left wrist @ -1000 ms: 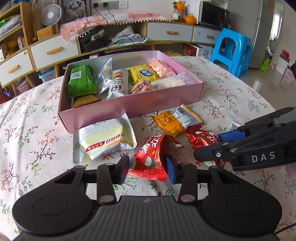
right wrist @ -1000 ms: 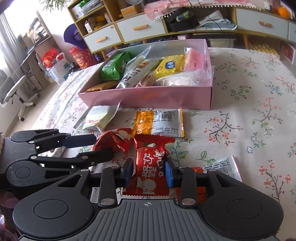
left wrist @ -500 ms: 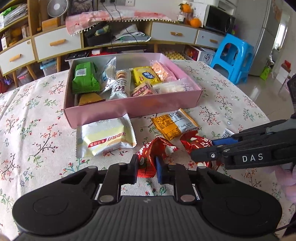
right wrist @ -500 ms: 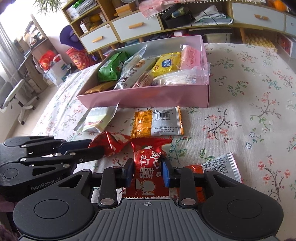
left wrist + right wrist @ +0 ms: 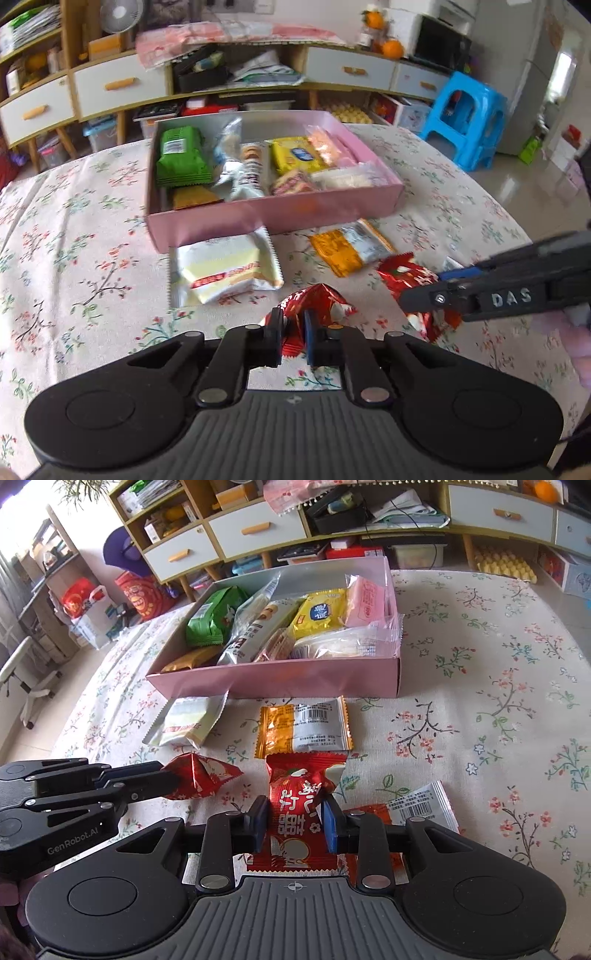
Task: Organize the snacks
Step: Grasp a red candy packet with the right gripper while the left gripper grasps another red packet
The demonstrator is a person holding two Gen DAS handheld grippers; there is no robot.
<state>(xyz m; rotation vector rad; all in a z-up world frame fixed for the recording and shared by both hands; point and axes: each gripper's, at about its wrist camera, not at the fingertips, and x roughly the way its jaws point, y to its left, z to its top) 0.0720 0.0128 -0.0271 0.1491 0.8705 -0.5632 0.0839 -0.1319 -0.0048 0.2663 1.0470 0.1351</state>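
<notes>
A pink box (image 5: 273,218) (image 5: 280,681) holding several snack packets stands at the middle of the floral table. In front of it my left gripper (image 5: 291,326) is shut on a crumpled red snack packet (image 5: 321,301), which also shows in the right wrist view (image 5: 205,775) at the left gripper's tip (image 5: 162,781). My right gripper (image 5: 295,818) is shut on a second red packet (image 5: 301,797) with white print. From the left wrist view the right gripper (image 5: 421,291) comes in from the right over that red packet (image 5: 402,271).
A white-and-yellow packet (image 5: 225,269) (image 5: 188,720) and an orange-and-silver packet (image 5: 351,247) (image 5: 304,727) lie loose by the box's near wall. Another orange-and-white packet (image 5: 421,805) lies partly under my right gripper. Shelves, drawers and a blue stool (image 5: 469,118) stand beyond the table.
My left jaws have shut on the red packet and crumpled it. The right jaws have narrowed onto the other red packet. Neither hand has shifted much.
</notes>
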